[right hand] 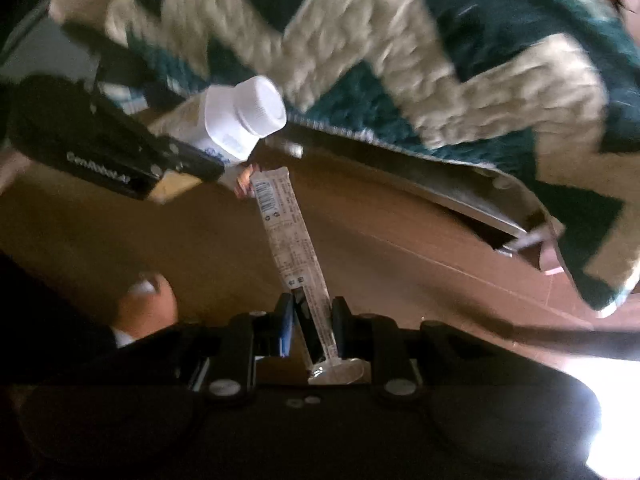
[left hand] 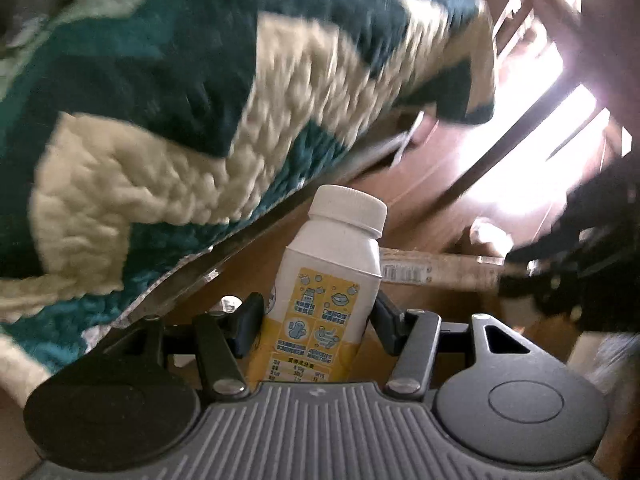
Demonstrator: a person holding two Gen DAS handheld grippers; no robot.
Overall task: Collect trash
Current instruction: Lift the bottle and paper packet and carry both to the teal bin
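Lying under everything is a brown wooden floor [left hand: 432, 184], and bright light is shining on it at one side. A fluffy rug [left hand: 160, 120] in dark green and cream zigzags is filling most of both views, and both views are blurry.

The left tongs [left hand: 318, 316] are squeezing a small bottle [left hand: 324, 280] low on its body. The bottle is white with a white cap, and its cap is pointing away from the tongs. Its yellow label is showing little cartoon pictures and small writing too tiny to read.

The right tongs [right hand: 312, 320] are pinching one end of a long thin wrapper [right hand: 288, 232]. The wrapper is stretching straight away from the tongs, with its far end near the bottle. A barcode is sitting at that far end. White letters on the left tongs' black body are too blurry to read fully.
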